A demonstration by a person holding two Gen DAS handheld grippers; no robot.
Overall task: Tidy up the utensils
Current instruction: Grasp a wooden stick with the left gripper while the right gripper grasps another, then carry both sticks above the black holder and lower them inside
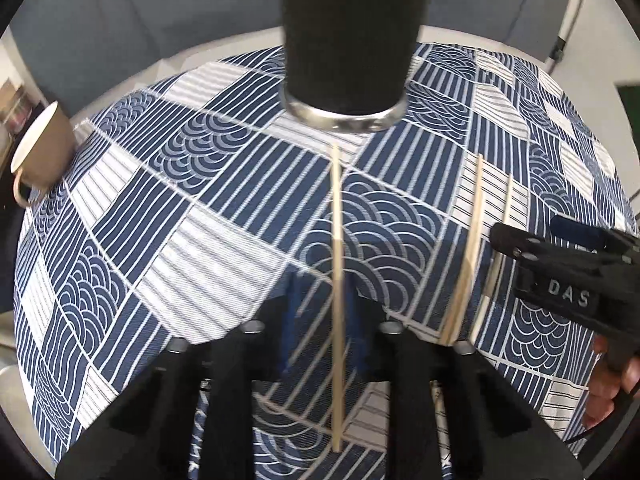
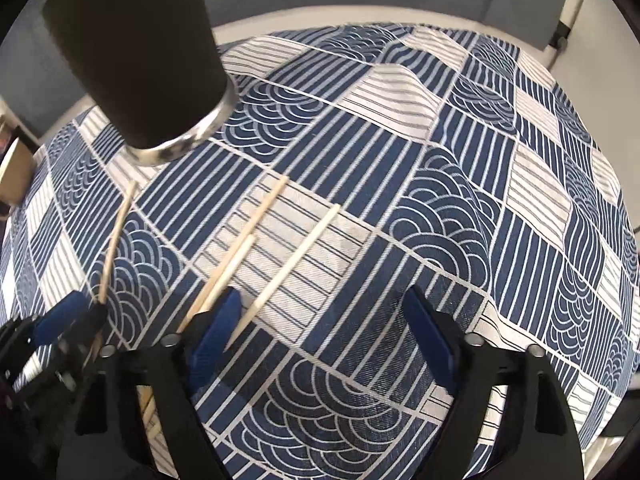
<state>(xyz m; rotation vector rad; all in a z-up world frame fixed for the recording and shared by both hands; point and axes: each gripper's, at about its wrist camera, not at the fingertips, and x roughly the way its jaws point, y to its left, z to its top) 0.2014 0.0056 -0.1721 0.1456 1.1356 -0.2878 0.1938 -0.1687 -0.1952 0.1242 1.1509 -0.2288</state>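
A tall black cup with a steel base (image 1: 344, 40) stands at the back of the patterned cloth; it also shows in the right wrist view (image 2: 136, 52). My left gripper (image 1: 320, 340) is shut on a wooden chopstick (image 1: 337, 240) that points toward the cup; the same chopstick shows at the left of the right wrist view (image 2: 114, 240). My right gripper (image 2: 316, 332) is open and empty above the cloth. Three more chopsticks lie there: two together (image 2: 240, 252) by its left finger and one (image 2: 292, 268) between its fingers. Two of these show in the left wrist view (image 1: 474, 240).
A blue and white patterned tablecloth (image 2: 460, 200) covers the table. A beige mug (image 1: 40, 148) stands at the far left edge. The right gripper body (image 1: 568, 276) reaches in from the right of the left wrist view.
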